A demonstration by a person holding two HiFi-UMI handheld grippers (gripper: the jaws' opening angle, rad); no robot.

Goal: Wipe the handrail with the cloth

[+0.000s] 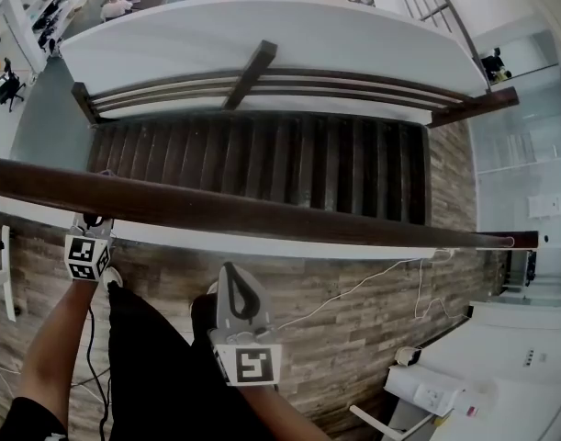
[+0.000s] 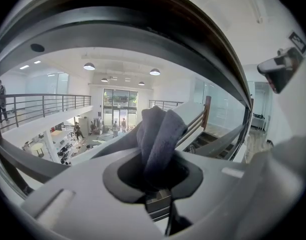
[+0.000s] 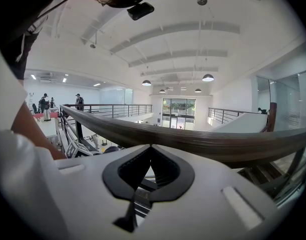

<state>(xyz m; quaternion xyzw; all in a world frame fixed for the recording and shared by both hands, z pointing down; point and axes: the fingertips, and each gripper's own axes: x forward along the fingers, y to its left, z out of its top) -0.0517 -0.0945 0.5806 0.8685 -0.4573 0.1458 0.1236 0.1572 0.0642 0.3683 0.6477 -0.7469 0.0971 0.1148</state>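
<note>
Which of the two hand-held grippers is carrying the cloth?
The left hand-held gripper: a grey cloth is pinched between its jaws, close by the handrail. The right hand-held gripper is shut on nothing.

The rail [image 1: 262, 211] is dark wood, smooth with a faint sheen. The cloth [image 2: 160, 134] is grey, soft and fleecy. The floor [image 1: 170, 269] shows rough-grained planks.

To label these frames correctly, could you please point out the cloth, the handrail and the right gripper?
cloth [image 2: 160, 134], left gripper view, middle of its bunched fold.
handrail [image 1: 262, 213], head view, top of the dark wooden rail.
right gripper [image 3: 150, 145], right gripper view, where its closed tips meet.
</note>
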